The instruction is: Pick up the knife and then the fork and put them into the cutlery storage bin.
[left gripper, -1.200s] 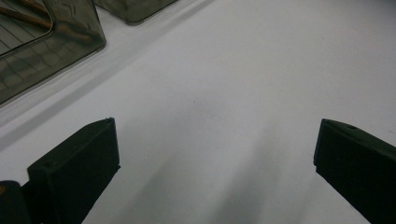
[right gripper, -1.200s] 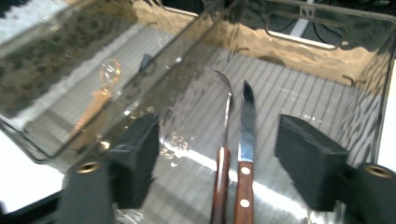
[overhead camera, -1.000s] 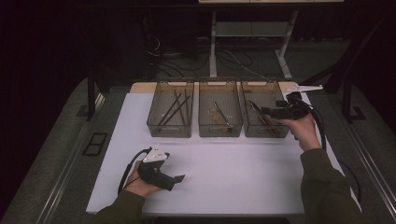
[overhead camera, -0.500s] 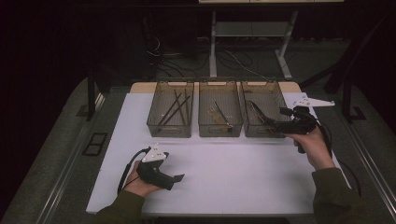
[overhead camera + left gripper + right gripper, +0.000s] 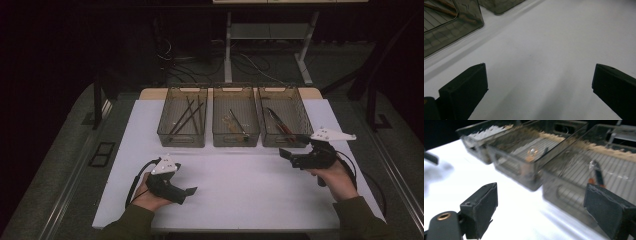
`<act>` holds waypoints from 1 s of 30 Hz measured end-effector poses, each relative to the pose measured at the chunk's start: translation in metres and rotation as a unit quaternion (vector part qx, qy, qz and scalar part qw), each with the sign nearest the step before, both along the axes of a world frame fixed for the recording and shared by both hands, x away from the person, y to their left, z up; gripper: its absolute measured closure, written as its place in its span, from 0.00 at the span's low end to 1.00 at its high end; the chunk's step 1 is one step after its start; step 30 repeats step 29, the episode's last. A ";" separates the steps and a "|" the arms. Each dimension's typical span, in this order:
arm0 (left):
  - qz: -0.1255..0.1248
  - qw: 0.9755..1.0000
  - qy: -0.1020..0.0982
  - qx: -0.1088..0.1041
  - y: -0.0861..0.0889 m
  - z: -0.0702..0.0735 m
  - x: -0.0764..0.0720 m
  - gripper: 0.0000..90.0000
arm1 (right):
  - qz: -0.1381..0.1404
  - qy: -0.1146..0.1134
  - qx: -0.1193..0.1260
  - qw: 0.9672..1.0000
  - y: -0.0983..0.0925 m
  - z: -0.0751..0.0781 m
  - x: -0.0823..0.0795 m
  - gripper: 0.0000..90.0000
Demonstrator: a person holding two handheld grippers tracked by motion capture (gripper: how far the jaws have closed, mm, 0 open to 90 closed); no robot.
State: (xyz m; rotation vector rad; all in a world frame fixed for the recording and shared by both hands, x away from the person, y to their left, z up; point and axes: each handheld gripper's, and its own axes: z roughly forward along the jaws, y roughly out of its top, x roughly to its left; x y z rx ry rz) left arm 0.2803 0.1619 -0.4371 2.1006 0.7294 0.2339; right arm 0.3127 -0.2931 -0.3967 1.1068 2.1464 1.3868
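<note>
Three smoky clear bins stand in a row at the far side of the white table top. The left bin holds long dark sticks, the middle bin a thin tool and the right bin dark tongs. My right gripper hovers just in front of the right bin, pointing left. Its jaws have just been opening and nothing is between them. My left gripper rests low over the table at the near left, open and empty.
Bare white surface lies between the two grippers. A cable trails from each gripper toward the near edge. Dark floor, a table frame and loose cables lie beyond the bins.
The right hand has drawn back from above the right bin toward the near side and sunk a little. The left hand has stayed in place.
</note>
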 end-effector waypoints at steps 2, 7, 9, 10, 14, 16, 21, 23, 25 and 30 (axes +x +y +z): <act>0.000 1.000 -0.001 -0.002 0.000 0.000 0.000 0.00 | 0.003 0.000 -0.001 1.000 0.002 -0.005 -0.008 0.14; 0.000 1.000 -0.003 -0.002 0.001 0.001 -0.001 0.00 | 0.015 0.003 -0.005 1.000 0.007 -0.019 -0.026 0.14; 0.000 1.000 -0.004 -0.003 0.001 0.001 -0.001 0.00 | 0.019 0.008 -0.005 1.000 0.007 -0.024 -0.032 0.14; -0.003 1.000 -0.004 0.000 0.001 0.002 -0.001 0.00 | 0.023 0.013 -0.006 1.000 0.007 -0.026 -0.035 0.14; -0.005 1.000 -0.006 0.000 0.001 0.002 -0.001 0.00 | 0.030 0.018 -0.015 0.999 0.007 -0.035 -0.044 0.14; -0.005 1.000 -0.006 -0.002 0.000 0.003 -0.001 0.00 | 0.031 0.020 -0.020 0.999 0.005 -0.039 -0.048 0.14; -0.008 1.000 -0.009 -0.002 0.001 0.003 -0.002 0.00 | 0.023 0.021 -0.020 0.999 -0.001 -0.044 -0.055 0.14; -0.009 1.000 -0.009 0.001 0.001 0.003 -0.002 0.00 | 0.024 0.023 -0.028 0.999 -0.002 -0.046 -0.057 0.14; -0.010 1.000 -0.010 0.001 0.001 0.003 -0.002 0.00 | 0.023 0.026 -0.029 0.999 -0.003 -0.047 -0.058 0.14; -0.008 1.000 -0.007 0.001 0.000 0.002 -0.001 0.00 | 0.024 0.026 -0.031 0.999 -0.004 -0.047 -0.057 0.14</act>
